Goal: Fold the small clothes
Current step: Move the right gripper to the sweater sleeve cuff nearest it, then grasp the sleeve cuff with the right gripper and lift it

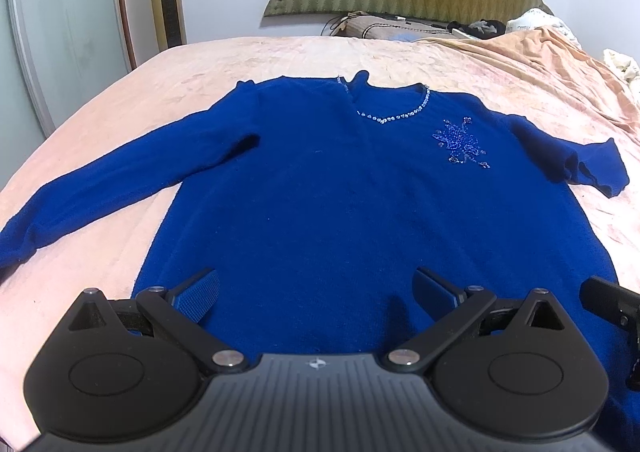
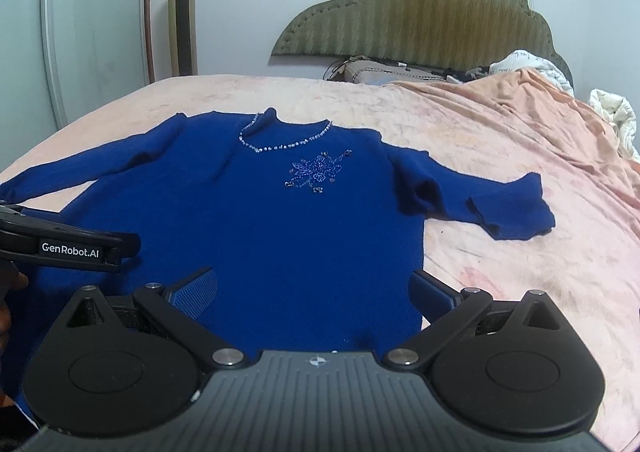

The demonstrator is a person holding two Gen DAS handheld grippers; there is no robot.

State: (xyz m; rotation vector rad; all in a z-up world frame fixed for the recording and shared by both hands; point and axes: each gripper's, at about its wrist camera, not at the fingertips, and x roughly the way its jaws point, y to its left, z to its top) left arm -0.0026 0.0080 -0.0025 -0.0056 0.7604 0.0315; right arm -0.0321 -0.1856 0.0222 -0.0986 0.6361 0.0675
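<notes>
Lying flat, front up, across the middle of both frames, a fuzzy royal-blue knit sweater (image 1: 320, 204) rests on a bed (image 1: 168, 92) covered in soft peach cloth. Shiny beads trim its round neckline and a sequined flower (image 1: 460, 146) sits on the chest; both sleeves spread outward. The left tongs (image 1: 316, 288) and right tongs (image 2: 314, 290) hover low over the hem, jaws wide apart, holding nothing.

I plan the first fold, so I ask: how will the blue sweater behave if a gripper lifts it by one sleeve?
The blue sweater looks soft and floppy: its sleeve end already lies crumpled. It would probably drape and stretch, not hold shape. The beaded neckline might snag.
</notes>
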